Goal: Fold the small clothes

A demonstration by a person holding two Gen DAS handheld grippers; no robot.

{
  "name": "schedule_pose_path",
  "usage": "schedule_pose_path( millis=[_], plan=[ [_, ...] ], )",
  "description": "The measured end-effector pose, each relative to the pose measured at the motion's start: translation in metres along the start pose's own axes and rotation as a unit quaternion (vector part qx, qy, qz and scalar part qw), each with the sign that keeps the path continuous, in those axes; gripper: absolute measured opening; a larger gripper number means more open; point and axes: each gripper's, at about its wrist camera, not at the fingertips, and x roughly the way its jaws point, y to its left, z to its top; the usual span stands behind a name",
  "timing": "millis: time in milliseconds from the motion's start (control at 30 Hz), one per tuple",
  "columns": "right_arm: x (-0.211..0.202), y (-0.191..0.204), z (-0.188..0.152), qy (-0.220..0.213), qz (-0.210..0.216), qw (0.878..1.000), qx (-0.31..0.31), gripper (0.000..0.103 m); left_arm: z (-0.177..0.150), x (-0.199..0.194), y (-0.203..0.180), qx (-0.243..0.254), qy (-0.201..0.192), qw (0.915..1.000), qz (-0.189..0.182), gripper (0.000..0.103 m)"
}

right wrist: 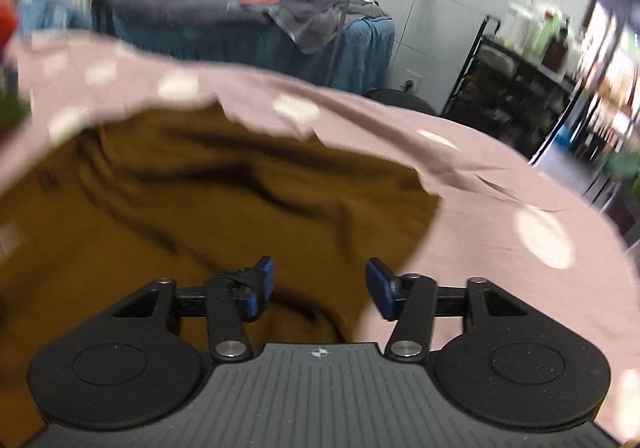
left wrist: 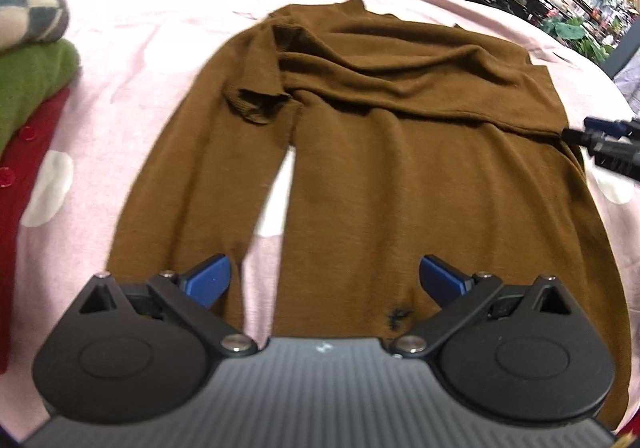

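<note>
From the left wrist view, one brown sweater lies flat on the pink spotted sheet, hem toward the camera and collar far. One sleeve is folded across the chest; the other runs down the left side of the sweater, with a strip of sheet showing between it and the body. The left gripper hovers over the hem with its jaws wide apart and nothing between them. At the sweater's right edge the right gripper reaches in beside the folded sleeve; its grip cannot be judged from here. Left of the sweater sits a stack of folded clothes: three can be counted, patterned on top, green, then red.

From the right wrist view, blurred by motion, the sweater fills the lower left and the sheet the right. The right gripper has its jaws open, straddling the sweater's edge, holding nothing.

The knit looks thin, light and limp, so it will likely sag and wrinkle if lifted at one point. Pinching the hem corners, or the loose sleeve near its cuff, seems the best hold; thin cloth may slip unless pinched through both layers.
</note>
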Motion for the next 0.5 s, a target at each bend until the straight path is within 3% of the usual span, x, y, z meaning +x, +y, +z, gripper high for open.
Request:
schedule_pose_path(
  millis=[67, 233, 300, 333, 367, 400, 500],
  plan=[
    [0.007, 0.007, -0.009, 0.001, -0.02, 0.999, -0.028, 0.067, 0.0, 0.0, -0.007, 0.01, 0.001, 0.9999, -0.002, 0.103],
    [0.017, 0.032, -0.014, -0.029, -0.076, 0.989, -0.126, 0.064, -0.002, -0.002, -0.015, 0.022, 0.006, 0.9997, -0.006, 0.103],
    [0.03, 0.038, -0.012, -0.018, -0.093, 0.983, -0.157, 0.063, -0.002, -0.002, -0.015, 0.02, 0.009, 0.9998, -0.006, 0.103],
    [0.034, 0.038, -0.012, -0.021, -0.096, 0.982, -0.162, 0.053, -0.002, -0.002, -0.015, 0.018, 0.009, 0.9998, -0.006, 0.103],
    [0.035, 0.036, -0.011, -0.021, -0.099, 0.982, -0.159, 0.03, -0.002, -0.002, -0.014, 0.017, 0.01, 0.9998, -0.006, 0.103],
    [0.036, 0.032, -0.009, -0.015, -0.105, 0.983, -0.147, 0.014, -0.002, -0.002, -0.014, 0.017, 0.012, 0.9998, -0.005, 0.103],
    [0.03, 0.015, -0.007, -0.009, -0.11, 0.989, -0.095, 0.009, -0.003, -0.001, -0.01, 0.015, 0.013, 0.9998, -0.004, 0.103]
  ],
)
